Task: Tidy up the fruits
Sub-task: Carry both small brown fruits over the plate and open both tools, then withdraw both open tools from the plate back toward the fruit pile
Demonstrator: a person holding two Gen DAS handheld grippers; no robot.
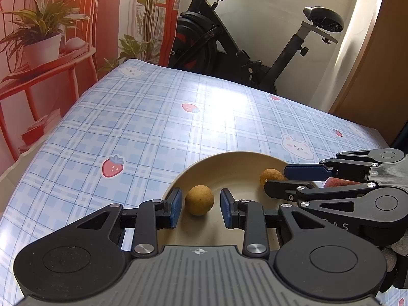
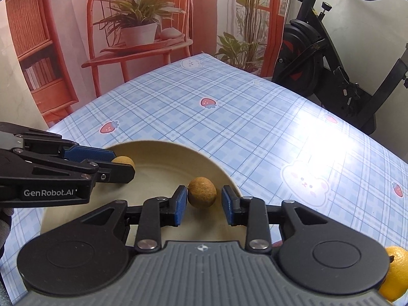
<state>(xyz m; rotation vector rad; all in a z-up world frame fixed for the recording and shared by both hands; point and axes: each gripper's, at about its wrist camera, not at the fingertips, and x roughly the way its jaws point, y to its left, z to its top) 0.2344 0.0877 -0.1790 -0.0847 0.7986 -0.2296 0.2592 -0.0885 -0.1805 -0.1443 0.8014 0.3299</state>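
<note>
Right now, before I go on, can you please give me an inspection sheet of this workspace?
Surface: checked cloth, flat.
Job's things: plate holds a brown fruit and a second fruit; lemon off the plate; red fruit behind the right gripper.
Clutter: nothing seen.
Grippers: left gripper open around the brown fruit; right gripper open around the second fruit.
Cables: nothing seen.
Surroundings: bike, printed backdrop.

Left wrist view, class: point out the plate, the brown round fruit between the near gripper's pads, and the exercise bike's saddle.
plate (image 1: 229,159), left wrist view, far rim.
brown round fruit (image 1: 199,200), left wrist view, middle of its front.
exercise bike's saddle (image 1: 323,17), left wrist view, top of the seat.
</note>
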